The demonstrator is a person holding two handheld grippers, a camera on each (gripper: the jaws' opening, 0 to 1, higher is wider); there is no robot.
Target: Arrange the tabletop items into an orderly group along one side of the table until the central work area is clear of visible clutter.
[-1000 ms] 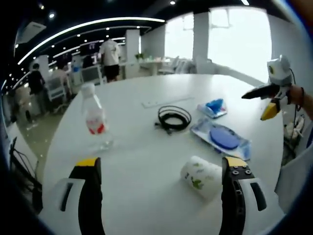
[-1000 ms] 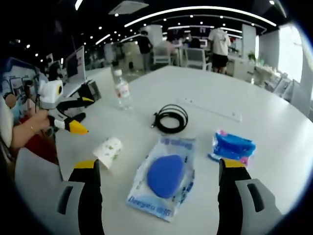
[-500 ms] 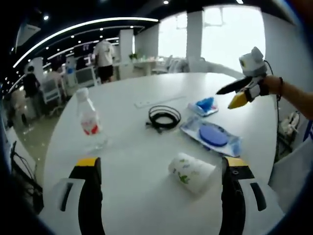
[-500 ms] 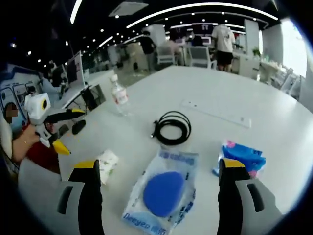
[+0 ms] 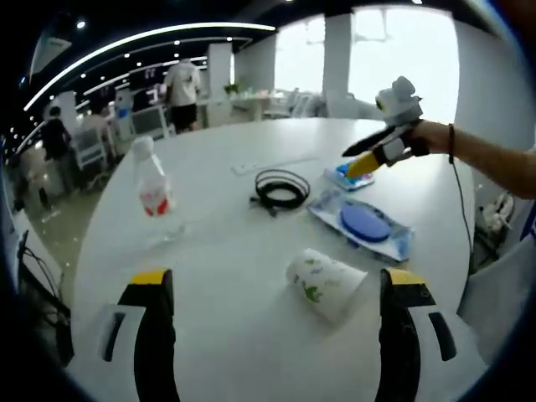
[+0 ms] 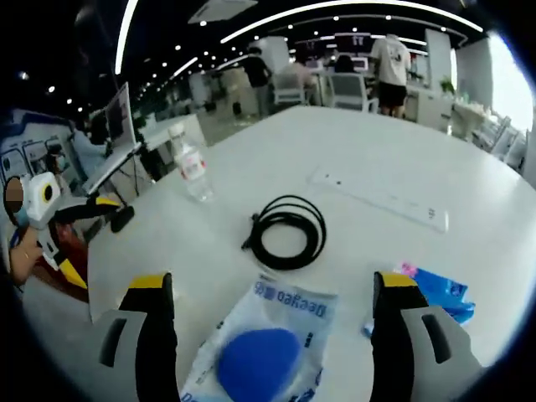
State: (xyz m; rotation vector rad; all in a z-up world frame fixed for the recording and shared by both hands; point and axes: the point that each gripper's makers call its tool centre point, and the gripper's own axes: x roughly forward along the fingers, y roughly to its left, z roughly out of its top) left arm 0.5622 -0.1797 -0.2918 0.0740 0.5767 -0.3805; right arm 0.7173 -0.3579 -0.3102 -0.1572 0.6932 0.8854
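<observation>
We hold the left claw [image 5: 272, 289] low over the near edge of the white bench [image 5: 234, 243], its jaws spread wide with nothing between them. Just ahead of its right jaw a paper cup [image 5: 325, 283] lies on its side. Beyond it sit a clear packet with a blue pad [image 5: 362, 224], a coiled black cable [image 5: 280, 189] and a blue tissue pack [image 5: 342, 175]. A water bottle [image 5: 154, 191] stands upright to the left, well apart from the rest, and a white power strip [image 5: 268, 164] lies farther back.

Our right hand [image 5: 423, 138] reaches in from the right with the right claw [image 5: 360, 158], tipped down just above the tissue pack. In the right gripper view that claw [image 6: 272, 289] is also wide open and empty, hovering over the packet [image 6: 264, 352], with the tissue pack [image 6: 435, 293] beside its right jaw and the cable [image 6: 287, 232] ahead. The bottle [image 6: 191, 162] stands toward the far left edge. People stand among desks behind the bench
</observation>
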